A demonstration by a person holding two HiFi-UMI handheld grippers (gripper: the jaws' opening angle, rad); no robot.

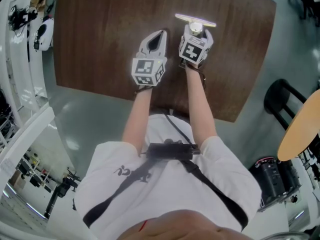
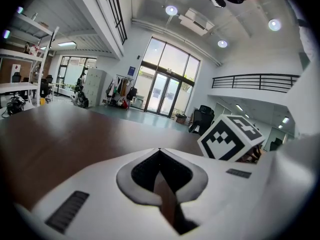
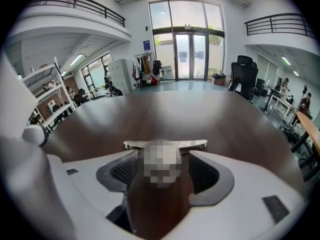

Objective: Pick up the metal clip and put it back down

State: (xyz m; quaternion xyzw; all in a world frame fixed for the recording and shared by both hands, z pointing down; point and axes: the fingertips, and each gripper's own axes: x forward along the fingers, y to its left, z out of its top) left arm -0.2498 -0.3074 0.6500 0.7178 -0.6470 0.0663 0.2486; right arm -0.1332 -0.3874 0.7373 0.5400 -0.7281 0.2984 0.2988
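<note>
The metal clip (image 1: 195, 20) is a silvery piece with a long flat crossbar, held at the tips of my right gripper (image 1: 196, 29) over the far part of the brown table (image 1: 100, 44). In the right gripper view the crossbar (image 3: 195, 144) lies across both jaws of that gripper (image 3: 163, 160), which is shut on the clip's middle. Whether the clip touches the table I cannot tell. My left gripper (image 1: 161, 34) rests just left of it, shut and empty, its jaws meeting at a point (image 2: 159, 151). The right gripper's marker cube (image 2: 230, 136) shows beside it.
White shelving (image 1: 20, 59) stands left of the table. On the floor to the right are a black chair frame (image 1: 282, 96), a round wooden top (image 1: 302, 129) and a black bag (image 1: 272, 176). The table's near edge (image 1: 150, 101) is close to the person's body.
</note>
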